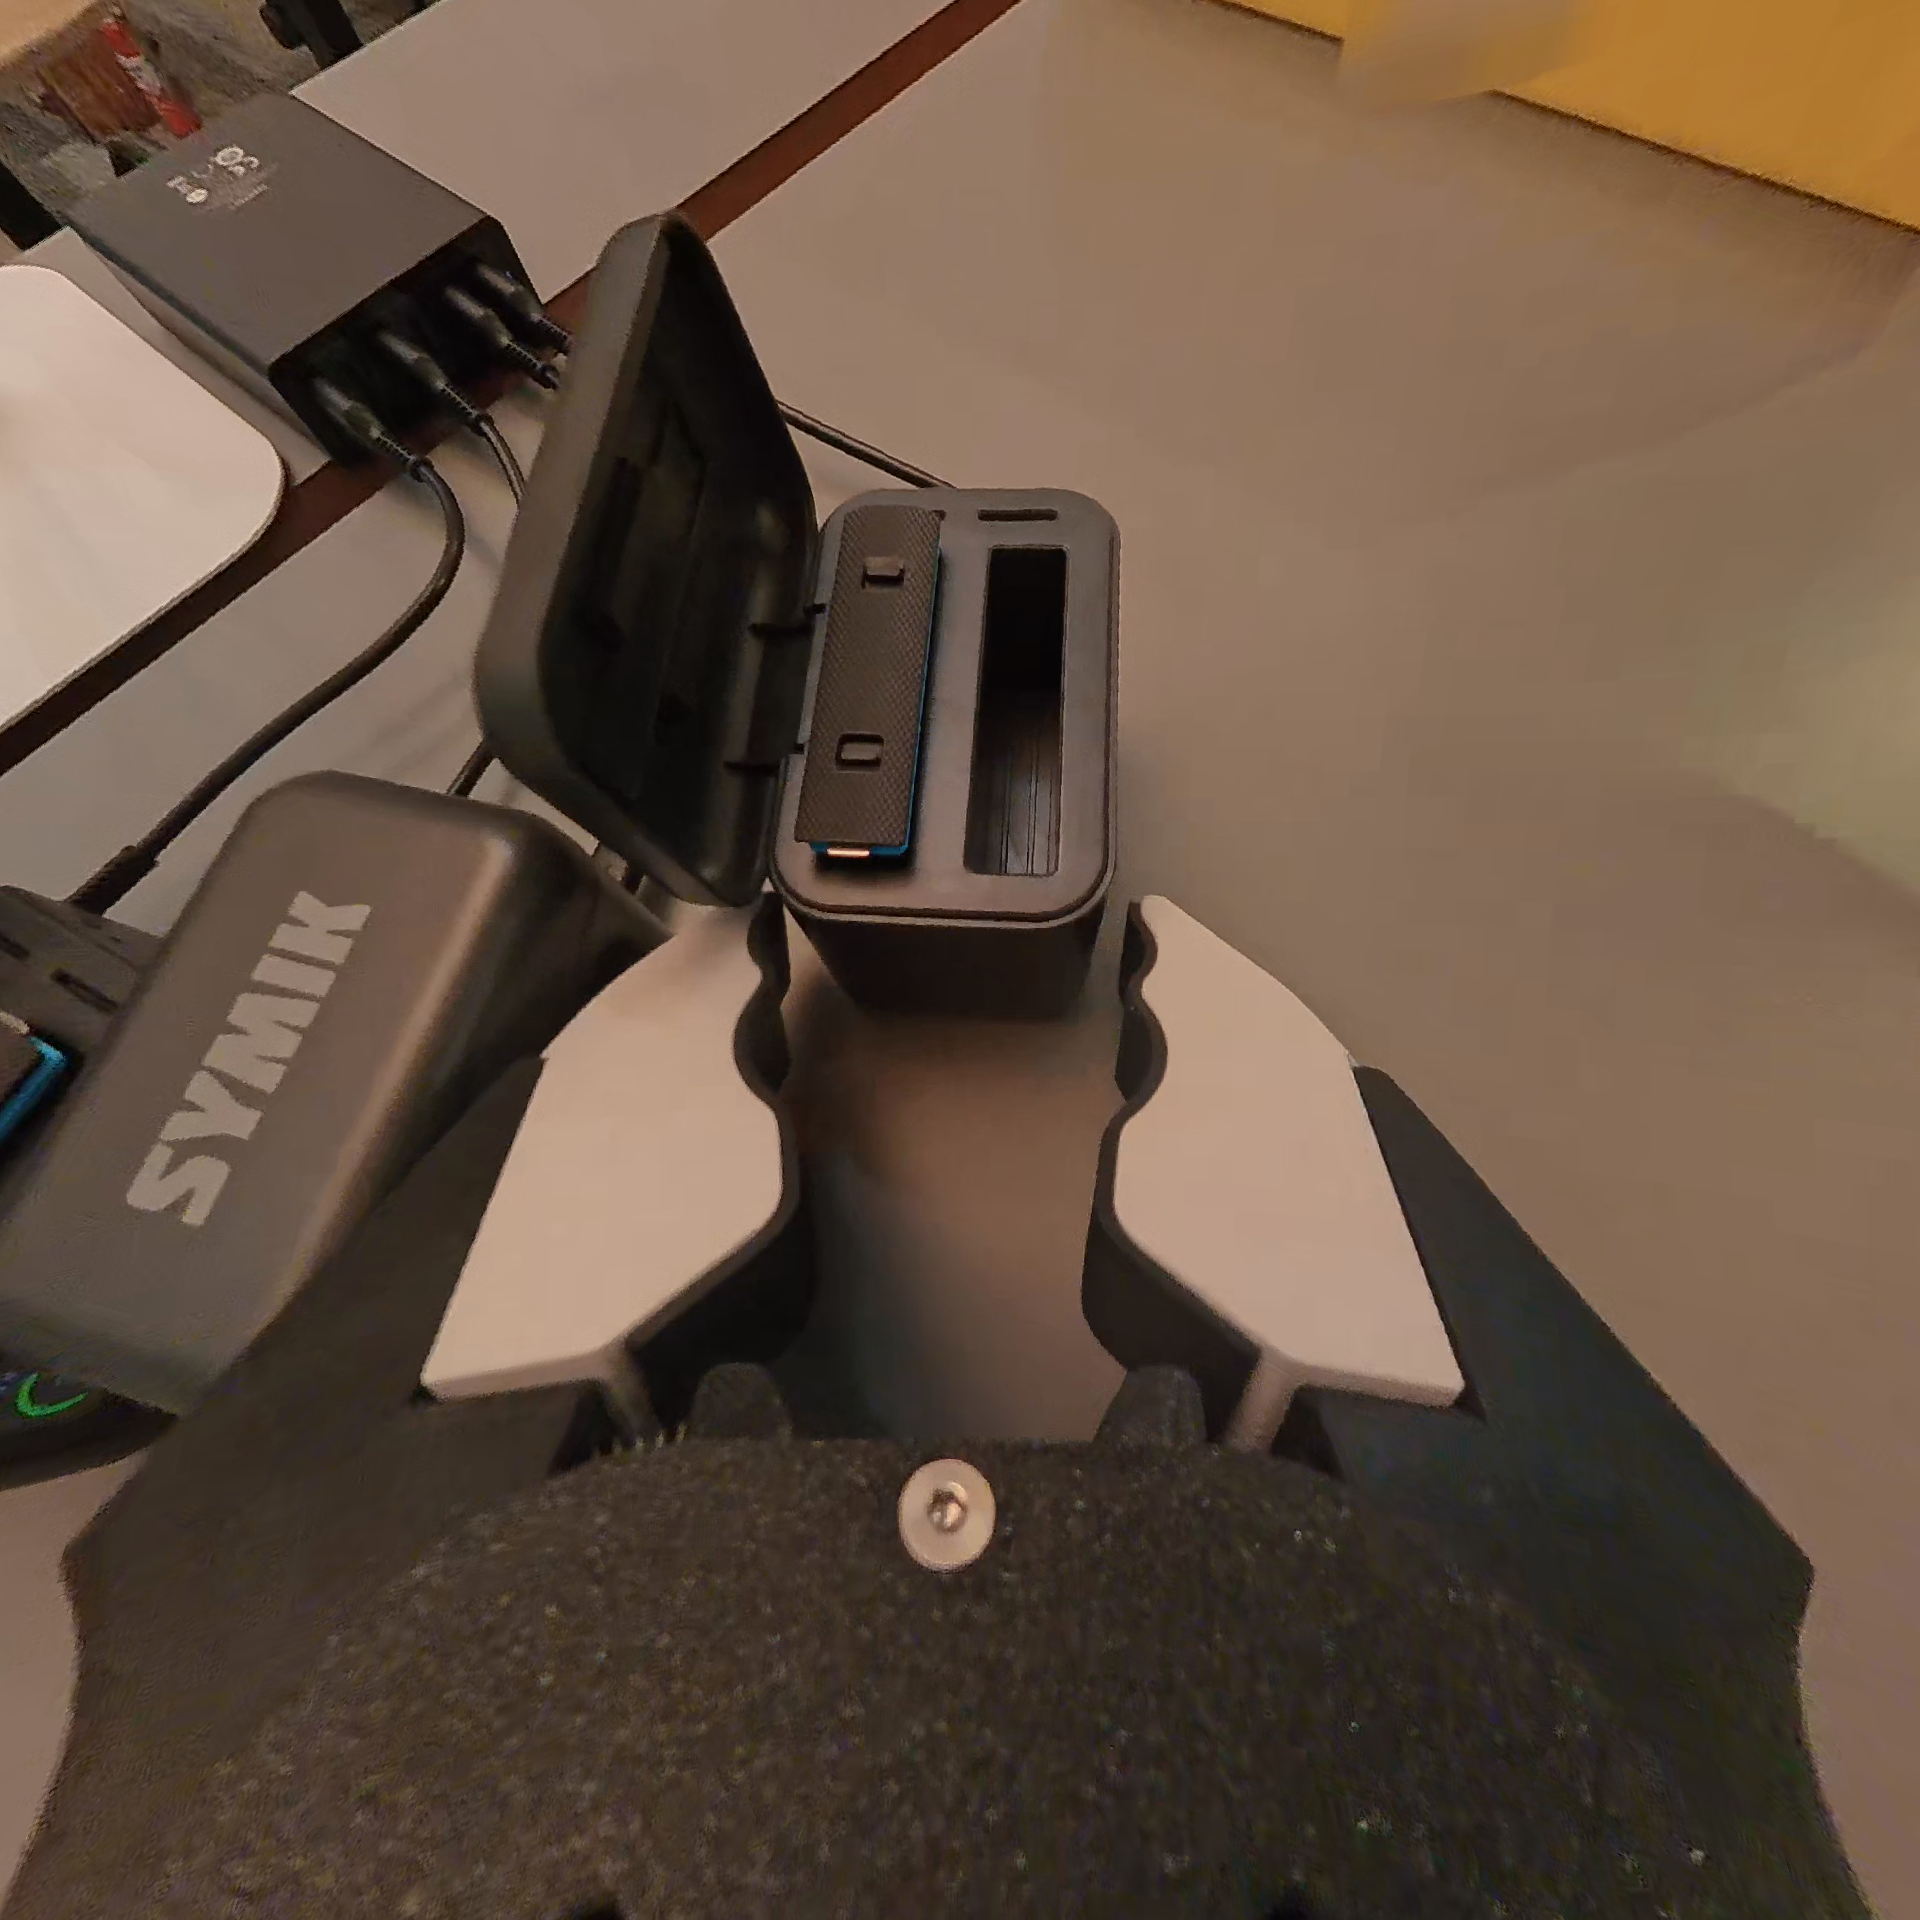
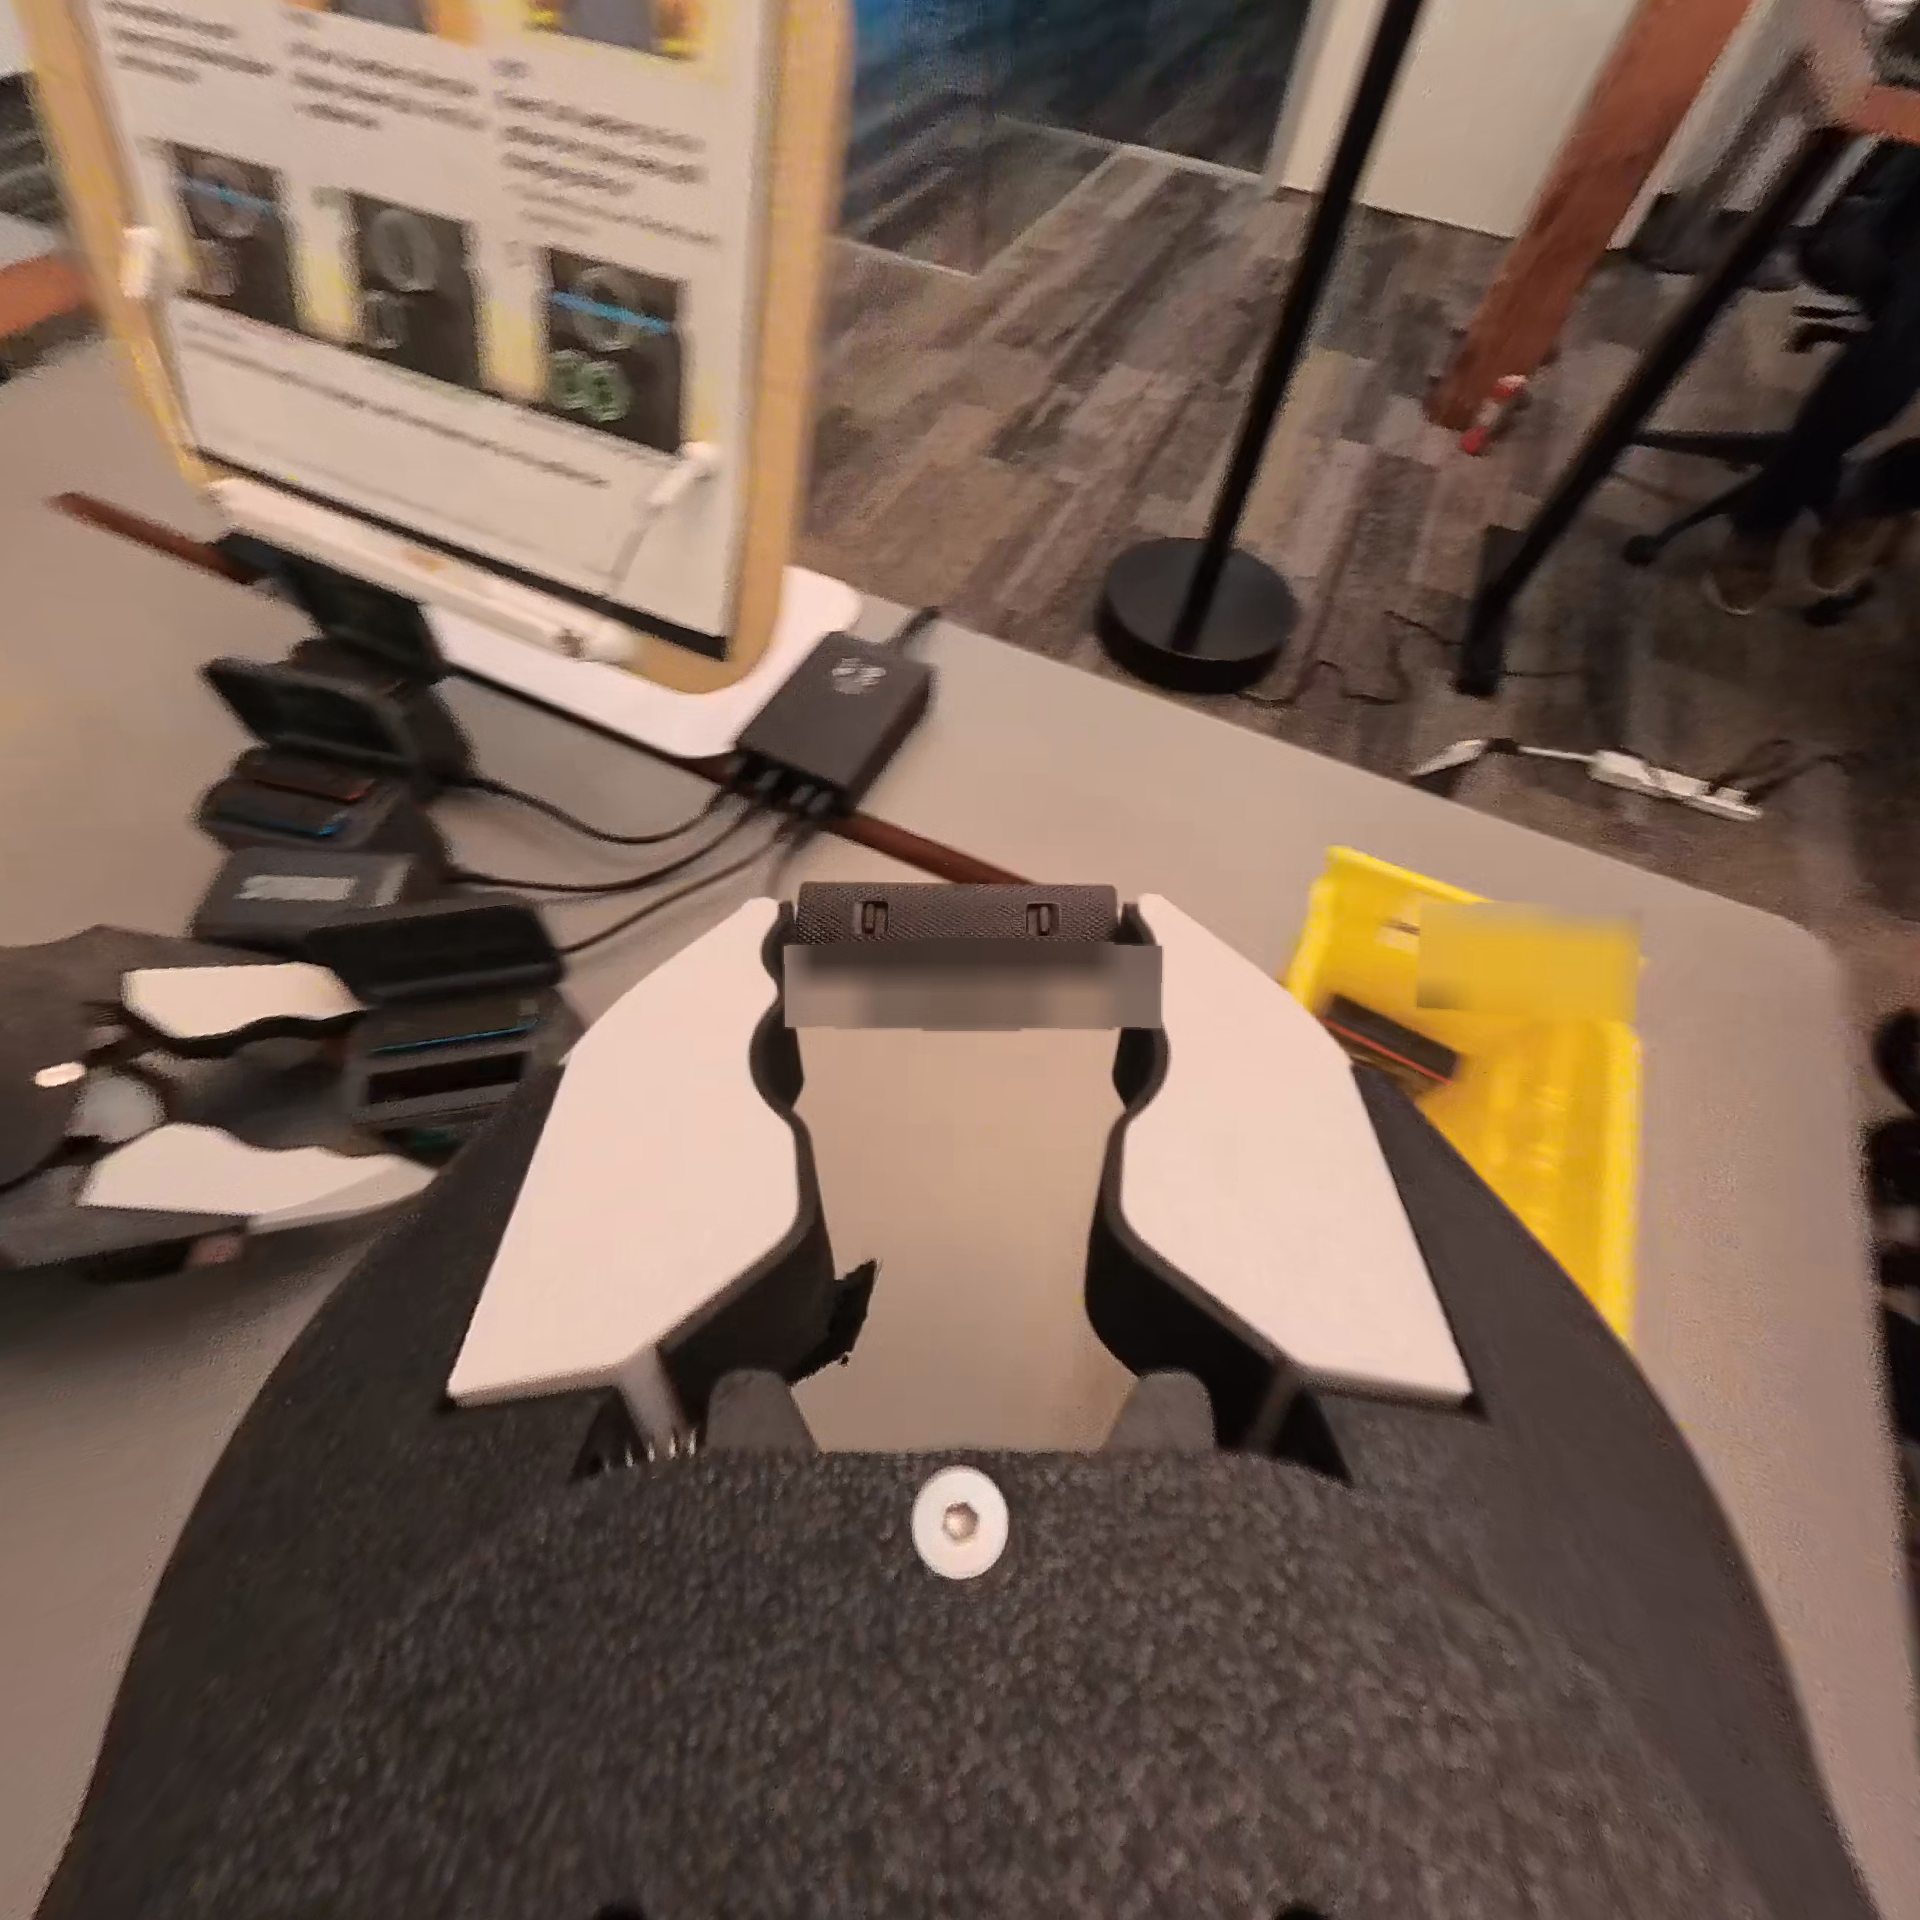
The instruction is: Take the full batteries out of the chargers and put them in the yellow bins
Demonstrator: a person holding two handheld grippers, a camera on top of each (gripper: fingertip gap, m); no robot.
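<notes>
We see our left claw (image 1: 945,935) released, its white fingers (image 1: 644,1174) spread to either side of the near end of an open black charger (image 1: 945,727). We cannot tell whether the fingers touch its walls. The charger's lid (image 1: 644,561) stands tilted up at nine o'clock of the body. Inside are two slots: the nine o'clock slot holds a black battery with a blue edge (image 1: 868,691), and the three o'clock slot (image 1: 1018,707) shows only a dark ribbed floor.

Our right claw (image 2: 956,920) is clenched on a second battery (image 2: 956,912), pinched crosswise at the fingertips above the grey table (image 2: 1039,748). At two o'clock of that battery sits the yellow bin (image 2: 1558,1122), with one dark battery (image 2: 1387,1034) lying in its far end.

Only the right view shows the bin's inside, a framed instruction sheet (image 2: 436,312) at eleven o'clock, a row of other chargers (image 2: 312,810) at nine o'clock, the left claw (image 2: 208,1081) low at nine o'clock, and a black stand base (image 2: 1195,613) on the floor beyond. Only the left view shows the charger's slots and a closed grey case (image 1: 301,1060) at eight o'clock. A black power hub (image 1: 301,270) with cables appears in both views.

The table edge runs from one o'clock down to the bin; bare table lies between the held battery and the bin.
</notes>
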